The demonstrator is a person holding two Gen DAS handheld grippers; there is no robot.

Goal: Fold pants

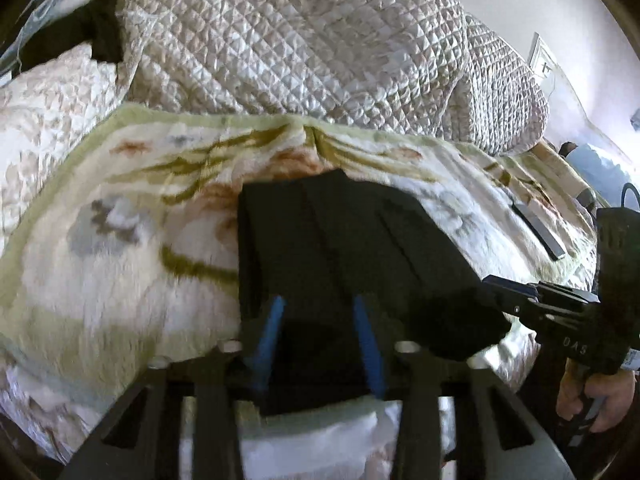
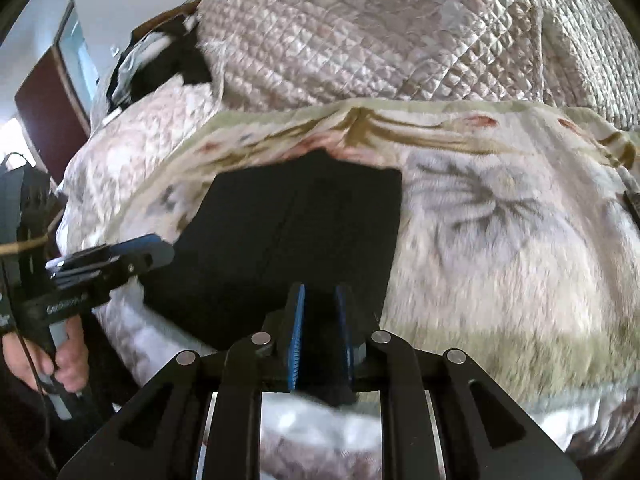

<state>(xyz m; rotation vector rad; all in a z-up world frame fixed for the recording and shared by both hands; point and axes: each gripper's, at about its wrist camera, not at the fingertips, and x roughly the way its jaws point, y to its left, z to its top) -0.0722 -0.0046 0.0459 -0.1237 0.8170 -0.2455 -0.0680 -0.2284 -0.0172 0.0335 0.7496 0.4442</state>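
Nearest the lenses, the left claw (image 1: 318,336) stands spread over the near edge of the black pants (image 1: 344,248), while the right claw (image 2: 320,336) pinches that same near edge between its blue pads (image 2: 297,336). Each claw reaches in level from its own side, gripped by a bare hand (image 2: 60,360) on the handle. The folded pants lie flat on a floral fleece blanket (image 1: 120,240). Beyond, a quilted bedspread (image 1: 300,40) is heaped.

The pants (image 1: 340,248) are matt black cloth, smooth and flat; the blanket (image 1: 120,240) beneath is fluffy, plush fabric; the quilt (image 1: 300,40) behind is stitched satin with a glossy sheen; the left gripper (image 1: 318,336) has matt black plastic and blue pads (image 1: 272,328).
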